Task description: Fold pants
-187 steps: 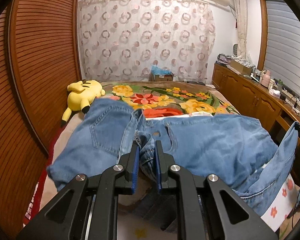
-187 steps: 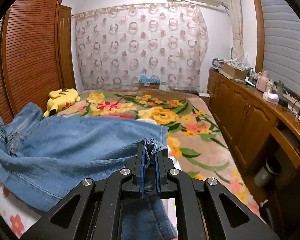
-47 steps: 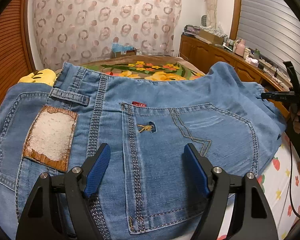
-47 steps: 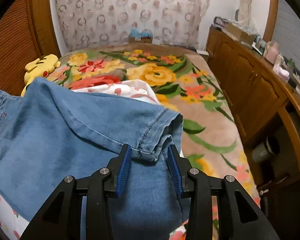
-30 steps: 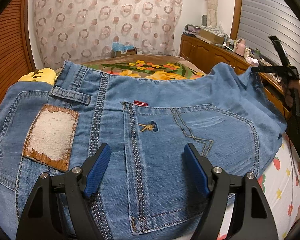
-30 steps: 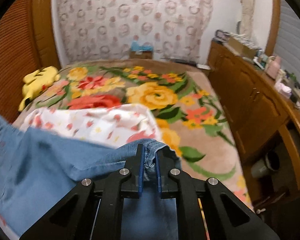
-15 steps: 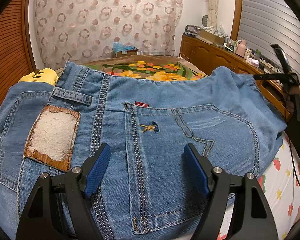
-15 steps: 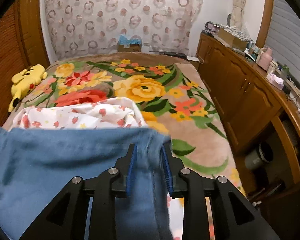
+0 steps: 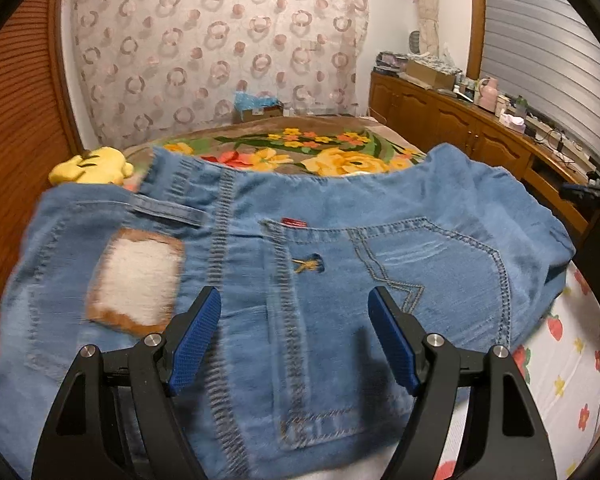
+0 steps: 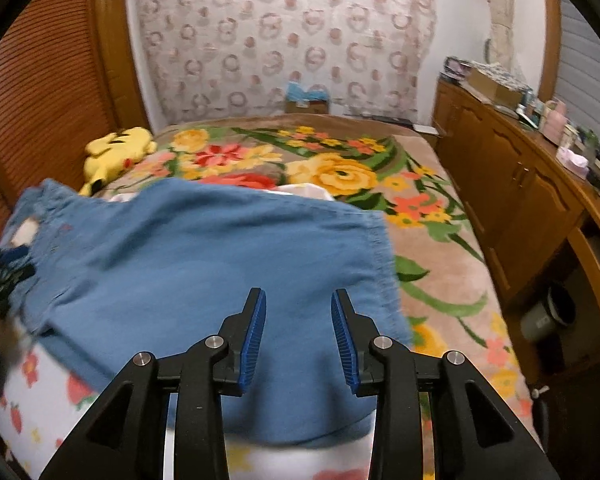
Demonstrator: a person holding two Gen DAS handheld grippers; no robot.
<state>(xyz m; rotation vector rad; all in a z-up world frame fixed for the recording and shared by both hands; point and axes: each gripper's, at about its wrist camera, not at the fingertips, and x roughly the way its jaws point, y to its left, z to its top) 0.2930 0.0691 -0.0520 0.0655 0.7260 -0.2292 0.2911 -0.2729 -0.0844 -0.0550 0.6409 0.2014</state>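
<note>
right gripper (image 10: 298, 336): jaws opening, nothing pinched, above leg hem | left gripper (image 9: 292, 340): spread wide, empty, over back pocket (image 9: 380, 304) | jeans (image 9: 320, 248): folded flat on strawberry-print sheet (image 9: 572, 364), ahead of floral blanket (image 10: 380, 184) | risk: loose hem likely to slide off bed edge, top layer to shift or bunch under a dragging jaw

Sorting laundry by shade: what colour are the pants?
Light blue denim pants, with tan stitching; the left wrist view shows it best.
</note>
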